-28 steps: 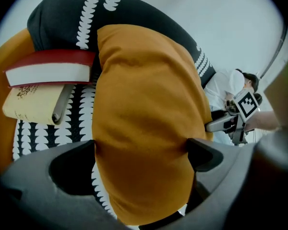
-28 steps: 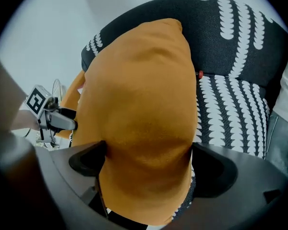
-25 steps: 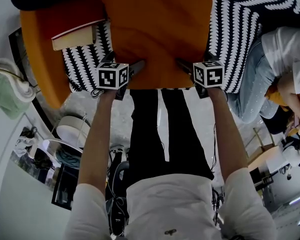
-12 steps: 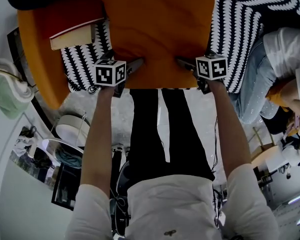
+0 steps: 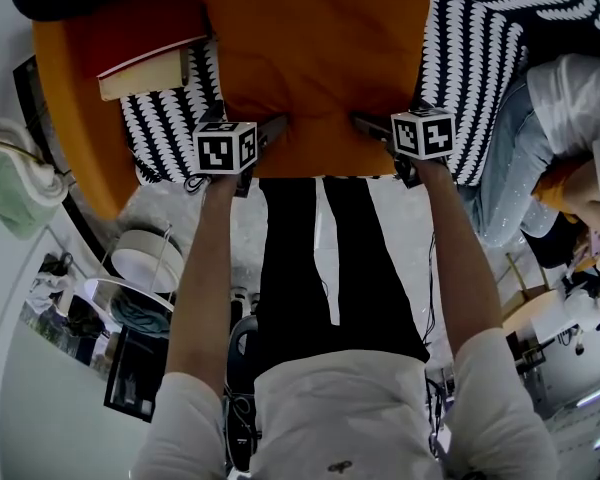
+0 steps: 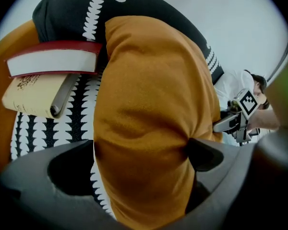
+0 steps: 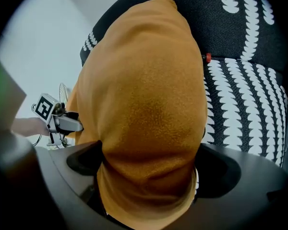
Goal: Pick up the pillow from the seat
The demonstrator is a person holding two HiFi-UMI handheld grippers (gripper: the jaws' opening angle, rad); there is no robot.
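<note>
A fat orange pillow lies on the black-and-white patterned seat, its near edge towards me. My left gripper is at the pillow's near left corner and my right gripper at its near right corner. In the left gripper view the pillow fills the gap of the left gripper, and the cloth touches both wide-set pads. In the right gripper view the pillow bulges between the jaws of the right gripper. Those jaws have just been opening and stand wide, not clamped.
Two books lie on the seat left of the pillow, a red one over a beige one. An orange armrest curves at the left. A seated person is on the right. A green bag hangs at the far left.
The right gripper's marker cube has edged slightly up the picture. The pillow and the left gripper stay much as they were.
</note>
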